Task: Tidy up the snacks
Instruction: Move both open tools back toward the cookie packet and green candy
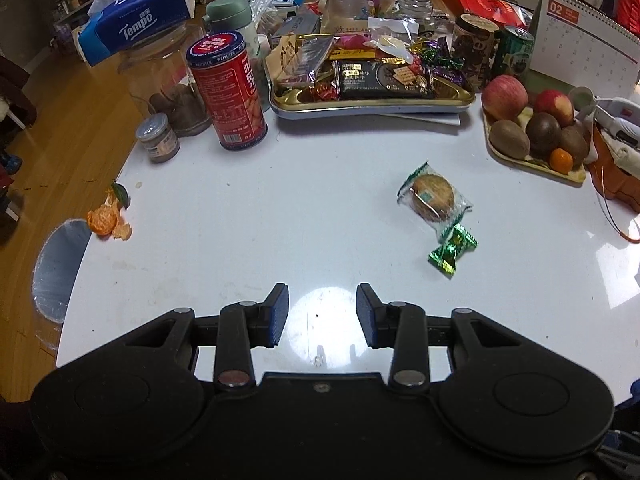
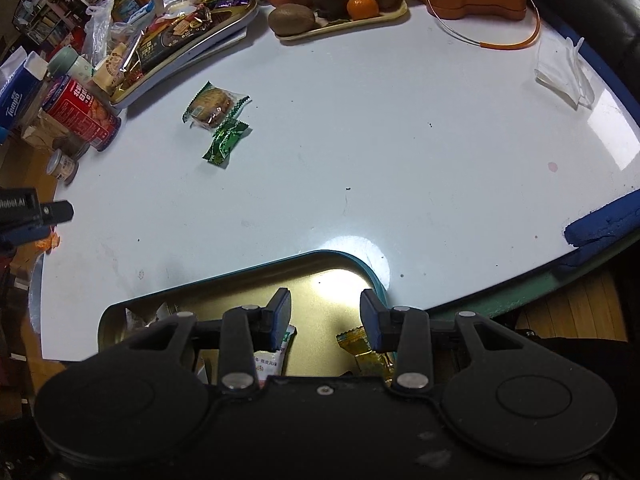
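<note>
From where I sat at the controls, the job looked partly done. The gold tin tray (image 2: 320, 258) near the table's front edge already held a few wrapped snacks — a white packet (image 2: 272, 356) and a yellow-gold wrapper (image 2: 360, 354) showed under my right gripper (image 2: 325, 320), and something pale sat in the tray's left corner, too hidden to name. The right gripper hovered over that tray with its jaws partly apart and nothing between the pads; the wrappers lay below it, not in its hold.

Two loose pieces were left out on the white table (image 1: 240, 220): a wrapped round cookie (image 1: 434, 198) and a green foil candy (image 1: 454, 250), lying just beside each other, the candy's end touching or nearly touching the cookie's wrapper — I could not tell which. Both sat well apart from the near tray and short of the far snack tray (image 1: 372, 110), which was already heaped with sweets.

My left gripper (image 1: 322, 316) hung over bare table with its jaws half-spread and empty, the two loose snacks ahead and to its right. I judged those two to be the remaining work; whether the far tray's heap also needed sorting, the views did not tell me.
</note>
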{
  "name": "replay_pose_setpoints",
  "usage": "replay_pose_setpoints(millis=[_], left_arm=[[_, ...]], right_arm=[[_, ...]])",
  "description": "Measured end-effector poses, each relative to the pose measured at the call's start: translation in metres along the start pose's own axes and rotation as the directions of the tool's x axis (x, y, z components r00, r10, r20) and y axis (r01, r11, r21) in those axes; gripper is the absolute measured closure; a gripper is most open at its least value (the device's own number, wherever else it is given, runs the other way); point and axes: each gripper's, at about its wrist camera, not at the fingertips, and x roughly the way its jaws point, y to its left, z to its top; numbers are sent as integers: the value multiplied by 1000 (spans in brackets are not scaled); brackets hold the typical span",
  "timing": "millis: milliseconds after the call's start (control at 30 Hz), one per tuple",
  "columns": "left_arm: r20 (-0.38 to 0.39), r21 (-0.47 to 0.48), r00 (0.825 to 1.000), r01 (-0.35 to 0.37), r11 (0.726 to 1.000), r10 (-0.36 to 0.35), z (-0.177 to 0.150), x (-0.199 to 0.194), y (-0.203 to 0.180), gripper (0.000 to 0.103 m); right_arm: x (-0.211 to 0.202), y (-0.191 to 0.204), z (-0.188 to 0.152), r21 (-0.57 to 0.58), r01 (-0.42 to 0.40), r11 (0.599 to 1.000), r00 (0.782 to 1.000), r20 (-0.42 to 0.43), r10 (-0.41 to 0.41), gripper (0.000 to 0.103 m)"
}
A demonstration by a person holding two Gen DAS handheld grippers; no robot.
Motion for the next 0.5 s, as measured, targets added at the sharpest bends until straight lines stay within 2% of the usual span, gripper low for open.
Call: replay_pose_setpoints(millis=[267, 400, 500], left_arm=[[11, -21, 1000, -10, 1000, 10, 44, 25, 5, 56], [-3, -70, 1000, 15, 997, -15, 54, 39, 9, 56], [-16, -76, 1000, 2, 997, -3, 56, 46, 10, 56]], right_arm=[[4, 18, 26, -33, 31, 999, 999, -14, -31, 62], [3, 31, 48, -73, 61, 995, 998, 11, -61, 62], [6, 41, 72, -94, 77, 993, 997, 25, -75, 63]])
